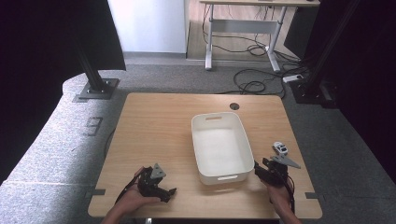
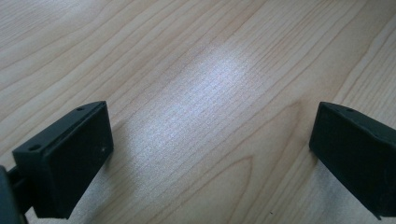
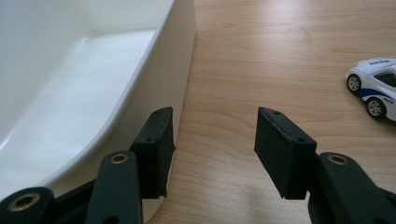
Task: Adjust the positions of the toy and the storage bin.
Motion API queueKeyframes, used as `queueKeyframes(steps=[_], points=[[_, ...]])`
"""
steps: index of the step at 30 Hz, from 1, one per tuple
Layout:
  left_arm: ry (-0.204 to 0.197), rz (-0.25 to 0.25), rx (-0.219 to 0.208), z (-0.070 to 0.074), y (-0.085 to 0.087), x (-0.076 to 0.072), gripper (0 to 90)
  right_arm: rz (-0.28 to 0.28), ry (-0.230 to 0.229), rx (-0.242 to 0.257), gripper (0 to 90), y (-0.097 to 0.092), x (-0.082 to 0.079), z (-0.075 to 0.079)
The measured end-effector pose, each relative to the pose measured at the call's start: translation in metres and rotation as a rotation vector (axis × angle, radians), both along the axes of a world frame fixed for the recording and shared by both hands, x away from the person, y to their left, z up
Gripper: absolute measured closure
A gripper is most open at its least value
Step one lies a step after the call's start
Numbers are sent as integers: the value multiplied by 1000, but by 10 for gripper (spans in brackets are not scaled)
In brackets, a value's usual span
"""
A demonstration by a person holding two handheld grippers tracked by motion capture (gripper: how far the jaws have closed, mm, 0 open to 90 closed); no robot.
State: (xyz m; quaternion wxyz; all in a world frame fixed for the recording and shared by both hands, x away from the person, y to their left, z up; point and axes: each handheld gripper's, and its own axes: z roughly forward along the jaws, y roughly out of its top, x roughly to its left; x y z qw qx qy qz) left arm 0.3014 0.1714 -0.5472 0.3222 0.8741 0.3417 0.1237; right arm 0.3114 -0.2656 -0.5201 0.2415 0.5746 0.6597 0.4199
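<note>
white bin (image 1: 219, 147) mid desk (image 1: 154, 126). toy car (image 1: 279, 148) right of bin, on desk. right gripper (image 3: 212, 140) jaws apart, empty, at bin's near right corner. left gripper (image 1: 161, 189) spread wide, empty, near-left of bin.

Bin (image 1: 220, 147) sits on the tabletop (image 1: 154, 135), right of centre, long axis running from the near edge toward the far edge; nothing in it. Toy car (image 1: 279, 148) on the tabletop right of the bin, near the right edge, apart from the bin wall. Right gripper (image 1: 269, 171) near the near-right corner, just beside the bin's near-right corner, car just behind it. In the right gripper view its left finger is close beside the bin wall; touching or not, can't tell. Left gripper (image 1: 156, 184) at the near edge, left of the bin, well apart from it.
</note>
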Motion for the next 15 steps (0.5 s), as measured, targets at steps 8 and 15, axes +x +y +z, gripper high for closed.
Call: queueKeyframes(steps=[8, 15], points=[[0, 0, 0, 0, 0, 0, 0, 36, -3, -7, 474, 9, -7, 0], [0, 1, 0, 0, 0, 0, 0, 55, -3, -9, 473, 15, -9, -1]])
